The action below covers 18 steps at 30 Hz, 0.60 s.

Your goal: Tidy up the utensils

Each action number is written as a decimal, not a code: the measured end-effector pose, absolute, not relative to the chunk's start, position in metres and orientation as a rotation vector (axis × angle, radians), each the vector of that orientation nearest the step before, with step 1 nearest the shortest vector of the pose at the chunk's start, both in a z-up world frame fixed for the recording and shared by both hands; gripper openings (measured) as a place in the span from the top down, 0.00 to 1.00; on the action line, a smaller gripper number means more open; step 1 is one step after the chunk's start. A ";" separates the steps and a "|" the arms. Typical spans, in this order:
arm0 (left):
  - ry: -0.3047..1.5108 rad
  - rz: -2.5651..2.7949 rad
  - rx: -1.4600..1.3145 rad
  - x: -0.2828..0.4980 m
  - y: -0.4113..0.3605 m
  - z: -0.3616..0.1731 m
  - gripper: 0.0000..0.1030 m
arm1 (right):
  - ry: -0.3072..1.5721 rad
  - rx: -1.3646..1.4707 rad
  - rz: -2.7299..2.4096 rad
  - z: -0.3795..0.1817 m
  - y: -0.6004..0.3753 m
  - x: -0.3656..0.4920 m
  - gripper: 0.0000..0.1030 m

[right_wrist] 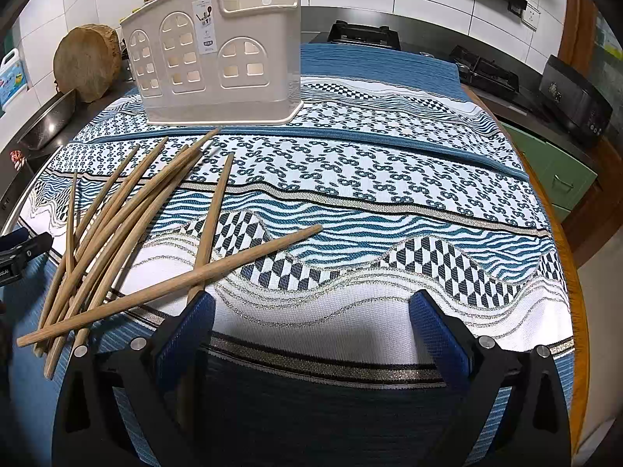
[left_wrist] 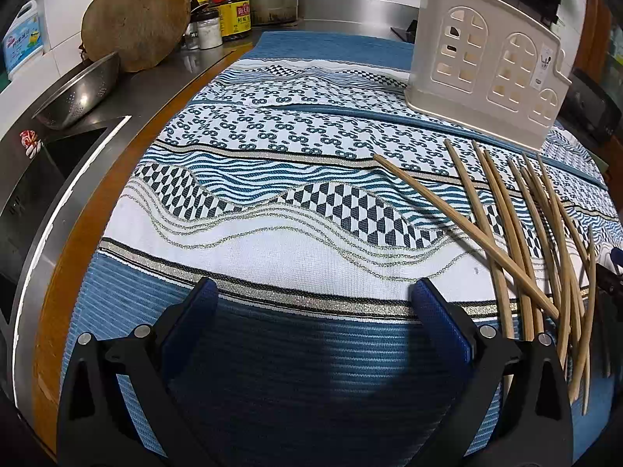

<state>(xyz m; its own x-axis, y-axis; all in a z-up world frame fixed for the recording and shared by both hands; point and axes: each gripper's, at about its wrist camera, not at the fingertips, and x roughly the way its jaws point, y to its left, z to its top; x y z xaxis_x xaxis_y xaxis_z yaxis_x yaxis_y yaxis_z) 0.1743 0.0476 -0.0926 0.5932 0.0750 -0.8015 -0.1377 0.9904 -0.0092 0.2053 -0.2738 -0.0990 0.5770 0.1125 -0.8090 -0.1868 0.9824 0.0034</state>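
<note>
Nothing is picked up yet, so I think the job is just starting. The wooden chopsticks [right_wrist: 128, 233] lie in a messy pile on the patterned cloth [right_wrist: 389, 202] on the table, near the white holder [right_wrist: 210, 62]. The left gripper [left_wrist: 311, 292] and right gripper [right_wrist: 311, 303] both hold their jaws wide apart, with nothing in them. Next, one needs to reach the pile and pinch one stick.

Our left gripper [left_wrist: 311, 295] hangs wide apart over the cloth [left_wrist: 272, 194]; chopsticks [left_wrist: 518, 241] lie scattered beside the holder [left_wrist: 486, 62].
</note>
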 end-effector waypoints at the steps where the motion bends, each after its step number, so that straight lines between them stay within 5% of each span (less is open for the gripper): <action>1: 0.928 0.124 -0.073 0.174 0.047 -0.093 0.04 | 0.940 -0.086 0.175 -0.099 -0.274 0.205 0.06; 18: 0.946 0.138 -0.074 0.174 0.046 -0.091 0.04 | 0.940 -0.086 0.175 -0.099 -0.274 0.205 0.06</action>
<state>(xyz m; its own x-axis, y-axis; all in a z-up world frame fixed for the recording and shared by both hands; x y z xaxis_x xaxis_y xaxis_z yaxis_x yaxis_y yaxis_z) 0.1738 0.0460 -0.0911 0.5767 0.0856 -0.8125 -0.1502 0.9886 -0.0025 0.2053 -0.2739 -0.0989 0.5771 0.1123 -0.8089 -0.1868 0.9824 0.0032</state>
